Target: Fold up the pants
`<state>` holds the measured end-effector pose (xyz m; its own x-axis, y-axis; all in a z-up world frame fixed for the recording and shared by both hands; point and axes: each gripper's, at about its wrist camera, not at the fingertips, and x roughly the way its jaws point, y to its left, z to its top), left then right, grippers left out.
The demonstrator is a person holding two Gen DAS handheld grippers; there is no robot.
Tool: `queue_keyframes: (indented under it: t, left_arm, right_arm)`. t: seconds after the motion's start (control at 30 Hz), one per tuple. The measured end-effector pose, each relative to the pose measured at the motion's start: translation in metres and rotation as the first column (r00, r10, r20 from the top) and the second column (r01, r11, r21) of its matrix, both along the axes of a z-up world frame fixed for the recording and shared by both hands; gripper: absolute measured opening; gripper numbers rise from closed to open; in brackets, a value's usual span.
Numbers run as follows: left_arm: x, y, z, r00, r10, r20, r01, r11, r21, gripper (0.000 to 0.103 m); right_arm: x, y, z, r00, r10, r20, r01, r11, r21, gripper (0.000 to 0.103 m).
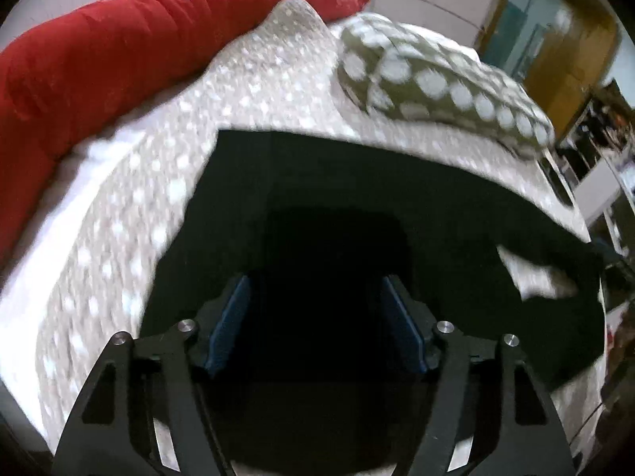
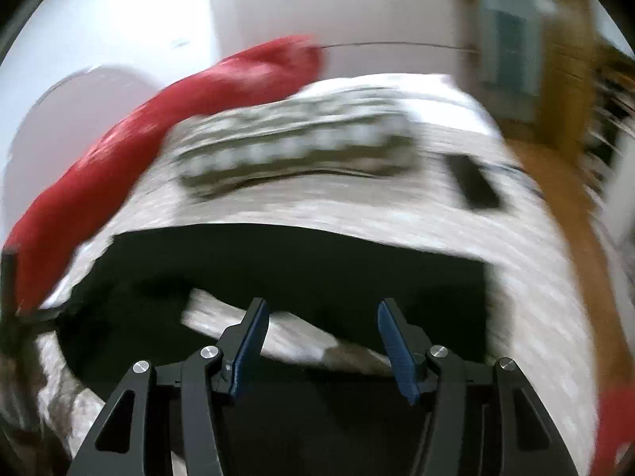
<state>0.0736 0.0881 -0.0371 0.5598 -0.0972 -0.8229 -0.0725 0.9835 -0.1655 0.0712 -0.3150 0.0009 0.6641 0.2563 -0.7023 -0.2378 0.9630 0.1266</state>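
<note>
Two wrist views are on record, both smeared by motion blur. Left wrist view: the left gripper (image 1: 315, 301) stands with its jaws spread wide, blue pads (image 1: 232, 317) facing each other with nothing pinched between them. Directly beneath and ahead lie the black pants (image 1: 357, 198), spread flat on a bed cover (image 1: 131, 214) of pale fabric with white dots. A small patch of that cover shows through a gap in the dark cloth at the right. Beyond the pants rests a green pillow (image 1: 436, 83) with large white dots, and along the far left edge runs a red quilt (image 1: 131, 39). A wooden door frame (image 1: 571, 39) stands at the upper right.

Right wrist view: the right gripper (image 2: 323, 313) is likewise parted wide and grips nothing. The pants (image 2: 297, 261) lie just ahead and below, with a strip of the bed cover (image 2: 397, 206) visible between two dark layers near the fingertips. The pillow (image 2: 293, 146) and quilt (image 2: 119, 150) lie behind. A dark flat object (image 2: 474, 184), too blurred to identify, sits on the cover at right.
</note>
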Motion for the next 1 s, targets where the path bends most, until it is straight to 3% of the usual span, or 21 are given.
queue_keyframes:
  t: [0.1, 0.2, 0.4, 0.5, 0.63, 0.77, 0.97, 1.0]
  left_arm:
    - [0.032, 0.012, 0.003, 1.0, -0.002, -0.007, 0.001, 1.0, -0.021, 0.069]
    - [0.063, 0.024, 0.001, 0.998, -0.055, -0.018, 0.054, 0.998, -0.036, 0.069]
    - [0.108, 0.053, 0.0, 0.996, -0.085, -0.018, 0.084, 0.996, -0.013, 0.069]
    - [0.122, 0.077, -0.003, 0.996, -0.078, -0.036, 0.075, 0.994, -0.08, 0.069]
    - [0.133, 0.092, -0.008, 0.996, -0.084, -0.043, 0.079, 0.991, -0.108, 0.069]
    - [0.142, 0.086, -0.017, 0.989, -0.125, -0.075, 0.118, 0.989, -0.092, 0.069]
    - [0.148, 0.072, -0.034, 0.982, -0.16, -0.101, 0.159, 0.987, -0.026, 0.069]
    - [0.146, 0.07, -0.033, 0.981, -0.172, -0.089, 0.171, 0.985, -0.021, 0.068]
  right_arm:
    - [0.039, 0.047, -0.008, 0.993, 0.119, 0.003, -0.118, 0.988, -0.104, 0.055]
    - [0.08, 0.08, -0.018, 0.966, 0.256, -0.025, -0.257, 0.958, -0.126, 0.055]
    - [0.13, 0.106, -0.045, 0.923, 0.37, -0.108, -0.385, 0.893, -0.232, 0.055]
    - [0.146, 0.102, -0.057, 0.901, 0.399, -0.168, -0.429, 0.878, -0.213, 0.056]
    - [0.154, 0.101, -0.068, 0.881, 0.423, -0.213, -0.461, 0.868, -0.184, 0.056]
    - [0.152, 0.099, -0.068, 0.879, 0.432, -0.201, -0.468, 0.864, -0.188, 0.053]
    - [0.152, 0.11, -0.068, 0.88, 0.439, -0.183, -0.472, 0.854, -0.222, 0.041]
    - [0.15, 0.112, -0.068, 0.881, 0.44, -0.175, -0.471, 0.852, -0.23, 0.035]
